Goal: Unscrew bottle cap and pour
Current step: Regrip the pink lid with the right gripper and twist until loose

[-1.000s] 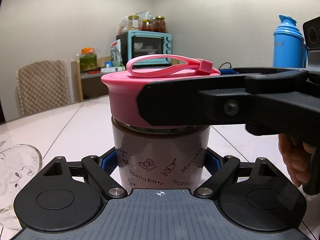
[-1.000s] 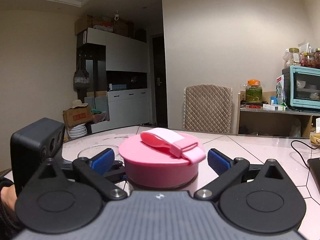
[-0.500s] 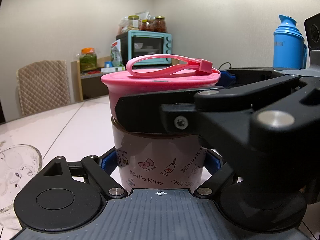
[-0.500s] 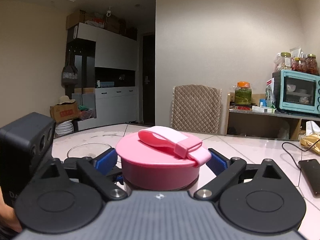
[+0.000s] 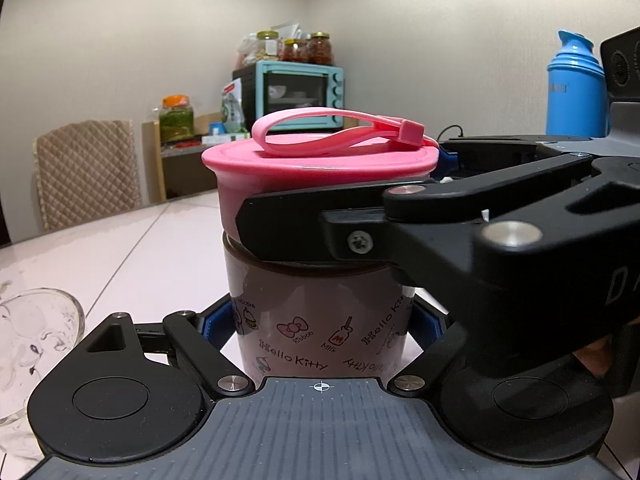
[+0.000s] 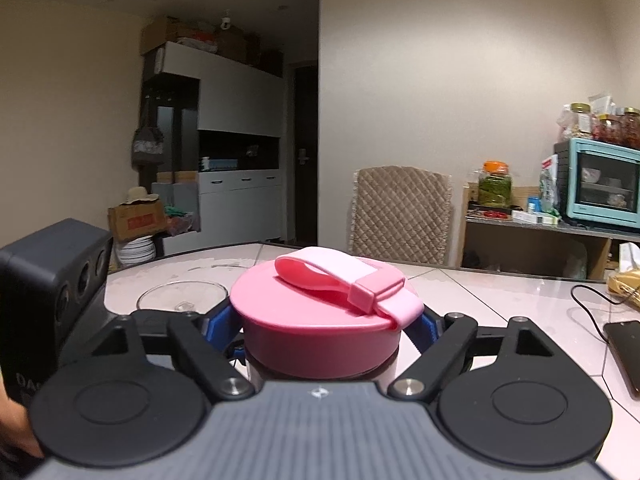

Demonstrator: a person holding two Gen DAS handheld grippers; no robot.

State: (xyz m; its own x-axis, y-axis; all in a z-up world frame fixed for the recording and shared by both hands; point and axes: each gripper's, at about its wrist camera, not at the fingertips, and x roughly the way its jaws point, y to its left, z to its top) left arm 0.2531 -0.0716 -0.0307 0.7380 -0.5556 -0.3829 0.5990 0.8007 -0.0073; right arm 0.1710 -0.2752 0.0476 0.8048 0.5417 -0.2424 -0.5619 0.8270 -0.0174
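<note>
A Hello Kitty bottle (image 5: 316, 320) with a wide pink cap (image 5: 320, 176) and strap stands upright on the pale table. My left gripper (image 5: 320, 324) is shut on the bottle's body, its blue pads pressing both sides. My right gripper (image 6: 324, 326) comes in from the right at cap height. Its jaws are closing, and the blue pads press the sides of the pink cap (image 6: 316, 332). In the left wrist view one black finger (image 5: 304, 228) of the right gripper crosses the front of the cap. A clear glass bowl (image 5: 32, 344) sits left of the bottle.
The glass bowl (image 6: 180, 300) lies just behind the cap in the right wrist view. A blue thermos (image 5: 576, 88) stands at the right. A phone (image 6: 628, 348) and a cable (image 6: 592, 308) lie on the table's right side. A quilted chair (image 5: 88, 172) and a teal oven (image 5: 300, 96) are behind.
The right gripper's jaws came together from wide apart onto the sides of the pink cap. The left gripper kept its hold on the bottle and did not move.
</note>
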